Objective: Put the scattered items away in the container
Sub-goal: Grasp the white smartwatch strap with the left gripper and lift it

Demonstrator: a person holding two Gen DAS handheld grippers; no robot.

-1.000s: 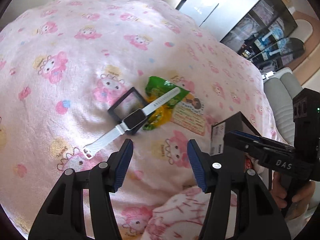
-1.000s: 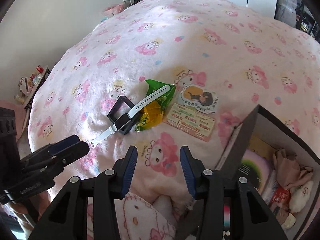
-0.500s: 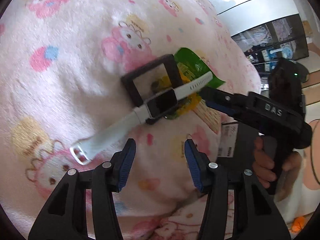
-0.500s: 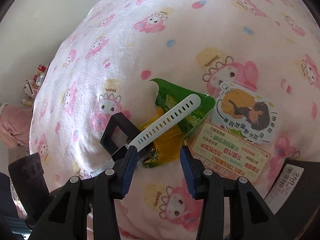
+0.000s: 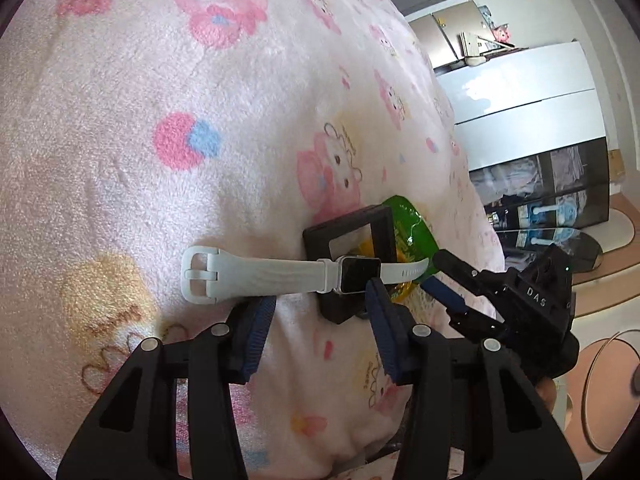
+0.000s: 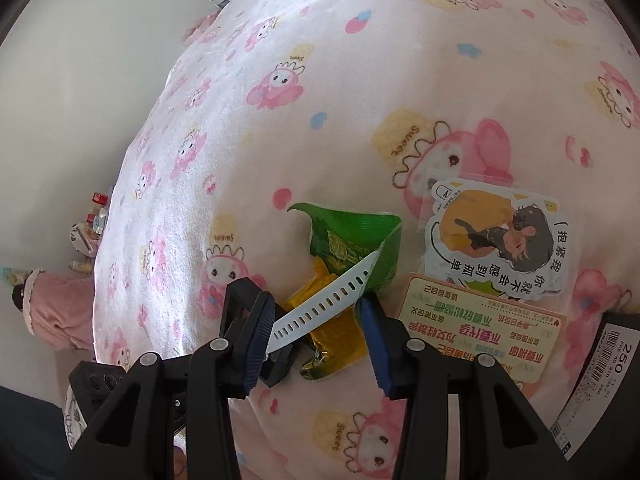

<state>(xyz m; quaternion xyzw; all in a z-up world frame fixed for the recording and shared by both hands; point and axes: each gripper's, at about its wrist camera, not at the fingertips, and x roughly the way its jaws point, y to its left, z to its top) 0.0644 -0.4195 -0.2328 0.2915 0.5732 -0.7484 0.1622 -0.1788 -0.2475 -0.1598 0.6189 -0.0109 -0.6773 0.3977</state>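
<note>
The only sign of a container is the dark box (image 6: 608, 376) with a barcode label at the far right edge of the right wrist view, right of the right gripper (image 6: 318, 312); its inside is out of sight, so what it holds cannot be told. On the pink cartoon blanket (image 5: 168, 92) the count is one white watch (image 5: 280, 276), one black square frame (image 5: 348, 236), one green and yellow snack packet (image 6: 352, 240), one cartoon sticker (image 6: 492, 236) and one printed card (image 6: 480, 332). Seen from the left gripper (image 5: 320, 304), the watch lies crosswise just ahead of the fingertips, its long axis running side to side: buckle end off to the left, dark face over the frame by the right finger, holed strap tip pointing right onto the packet. The left jaws are closing (nothing pinched yet, with only blanket in the gap). The right gripper's jaws stand spread, the holed strap slanting up to the right between them, untouched by the pads as far as can be seen; sticker and card lie to its right.
</note>
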